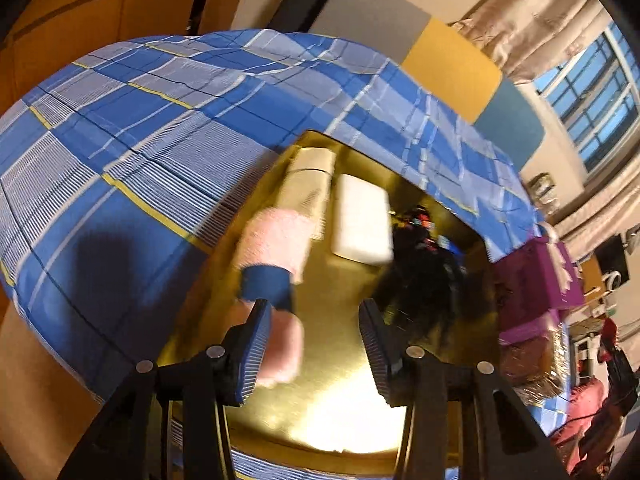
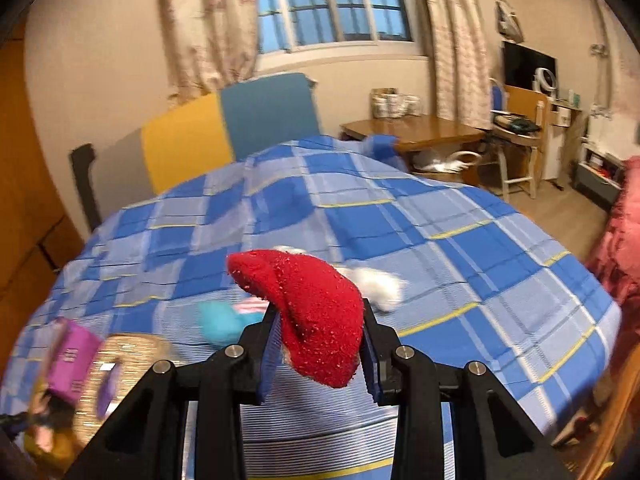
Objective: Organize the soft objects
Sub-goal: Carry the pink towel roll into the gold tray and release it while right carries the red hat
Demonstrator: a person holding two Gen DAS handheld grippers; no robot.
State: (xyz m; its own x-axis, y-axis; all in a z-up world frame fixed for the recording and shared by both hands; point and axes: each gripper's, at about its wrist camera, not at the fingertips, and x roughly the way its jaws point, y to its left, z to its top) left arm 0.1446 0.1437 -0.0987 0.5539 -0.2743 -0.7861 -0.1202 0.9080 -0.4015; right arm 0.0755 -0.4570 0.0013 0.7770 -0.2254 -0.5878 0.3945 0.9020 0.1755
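Observation:
In the left wrist view a gold tray (image 1: 340, 412) lies on a blue plaid bed cover (image 1: 120, 128). On the tray lie a fluffy pink sock with a blue band (image 1: 276, 248), a beige folded cloth (image 1: 306, 184) and a white folded cloth (image 1: 362, 220). My left gripper (image 1: 314, 344) hovers open over the tray, its left finger touching the pink sock. In the right wrist view my right gripper (image 2: 318, 344) is shut on a fuzzy red sock (image 2: 316, 312), held above the bed. A white fluffy item (image 2: 380, 284) and a turquoise and pink sock (image 2: 224, 320) lie on the bed beyond it.
A purple box (image 1: 532, 280) stands at the tray's right edge and shows in the right wrist view (image 2: 72, 360) beside a woven basket (image 2: 128, 364). A yellow and teal headboard (image 2: 224, 128) backs the bed. A wooden desk (image 2: 416, 132) and a chair (image 2: 516, 140) stand to the right.

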